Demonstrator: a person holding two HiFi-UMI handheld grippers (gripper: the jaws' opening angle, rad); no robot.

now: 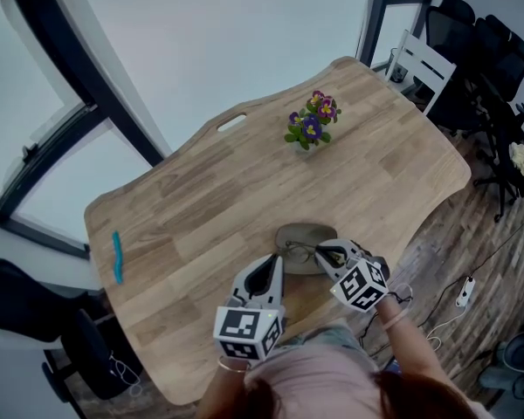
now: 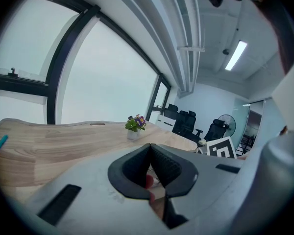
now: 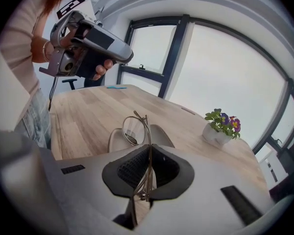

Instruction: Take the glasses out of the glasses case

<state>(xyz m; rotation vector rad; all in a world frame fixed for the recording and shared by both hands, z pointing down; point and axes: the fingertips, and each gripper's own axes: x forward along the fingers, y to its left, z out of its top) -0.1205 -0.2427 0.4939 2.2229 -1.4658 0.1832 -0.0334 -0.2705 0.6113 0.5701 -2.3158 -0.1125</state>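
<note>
Closest to me were both grippers, held over the near edge of the wooden table (image 1: 244,190). A soft grey glasses case (image 1: 307,232) lay flat by that edge. The left gripper (image 1: 275,260) hung off the table just beside the case, its jaws closed on nothing, probably ready to steady it. The right gripper (image 1: 321,251) was clamped on the thin-framed glasses (image 1: 299,252) near the hinge, lenses upright over the case. Whether they were free of it I could not tell. That grip likely spared the lenses.
</note>
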